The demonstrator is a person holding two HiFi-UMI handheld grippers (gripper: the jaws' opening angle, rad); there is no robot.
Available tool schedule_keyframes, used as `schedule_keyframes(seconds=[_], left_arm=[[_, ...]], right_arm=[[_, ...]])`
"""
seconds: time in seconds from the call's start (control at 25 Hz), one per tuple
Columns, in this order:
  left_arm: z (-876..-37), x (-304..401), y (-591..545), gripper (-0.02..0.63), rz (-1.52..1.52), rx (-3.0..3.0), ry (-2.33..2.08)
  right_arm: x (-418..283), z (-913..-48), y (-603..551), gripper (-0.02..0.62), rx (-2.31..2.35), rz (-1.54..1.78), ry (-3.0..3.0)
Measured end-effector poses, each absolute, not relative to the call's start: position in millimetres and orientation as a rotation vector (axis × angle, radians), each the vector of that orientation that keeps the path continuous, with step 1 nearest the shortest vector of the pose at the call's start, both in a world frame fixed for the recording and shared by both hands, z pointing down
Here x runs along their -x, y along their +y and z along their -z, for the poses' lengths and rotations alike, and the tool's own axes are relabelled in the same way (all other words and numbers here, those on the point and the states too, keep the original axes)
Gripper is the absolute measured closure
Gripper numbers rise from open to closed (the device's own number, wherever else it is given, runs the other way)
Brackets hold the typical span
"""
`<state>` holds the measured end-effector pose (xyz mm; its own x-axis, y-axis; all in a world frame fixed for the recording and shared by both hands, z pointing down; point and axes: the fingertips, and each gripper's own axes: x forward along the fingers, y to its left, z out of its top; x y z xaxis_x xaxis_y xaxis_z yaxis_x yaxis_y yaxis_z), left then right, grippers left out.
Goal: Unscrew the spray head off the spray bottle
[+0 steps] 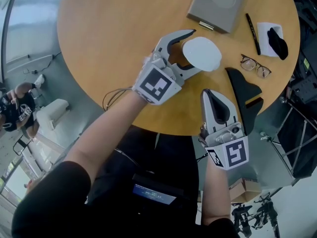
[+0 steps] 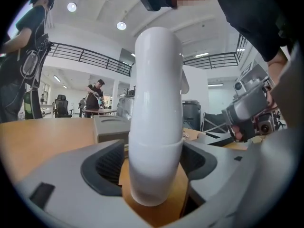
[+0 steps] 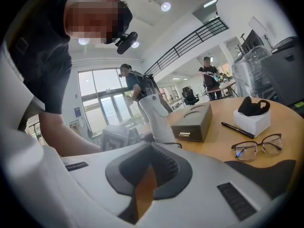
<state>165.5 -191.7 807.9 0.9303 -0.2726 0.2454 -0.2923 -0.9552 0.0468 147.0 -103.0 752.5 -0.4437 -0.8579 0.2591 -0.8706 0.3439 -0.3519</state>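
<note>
A tall white spray bottle (image 1: 202, 53) stands upright on the round wooden table (image 1: 109, 43). My left gripper (image 1: 188, 52) reaches in from the left with its jaws wide on either side of the bottle. In the left gripper view the bottle (image 2: 156, 113) fills the middle between the pads (image 2: 102, 167), and strips of bare table show beside it. My right gripper (image 1: 212, 94) lies near the table's front edge, right of the bottle, shut and empty. From there the bottle (image 3: 154, 113) and its spray head show beyond the closed jaws.
A grey box (image 1: 218, 4) sits at the table's far side. To the right lie a black pen (image 1: 252, 32), glasses (image 1: 256, 66) and a white block with a black item on it (image 1: 272, 38). A black shape (image 1: 245, 90) lies at the table's right edge.
</note>
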Motion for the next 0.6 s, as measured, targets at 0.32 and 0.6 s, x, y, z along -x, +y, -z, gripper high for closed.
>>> schedule_keyframes(seconds=[0.32,0.6], left_arm=[[-803.4,-165.4,-184.6,0.301,-0.397,-3.017,-0.386],[-766.1,-150.4,-175.0,0.301,-0.449,-2.991,-0.364]], right_arm=[[-146.9,-742.7,-101.9,0.568,-1.619,-0.69,-2.566],[-139.3,-700.4,-103.4,0.568,-1.564,-0.644,-2.605]])
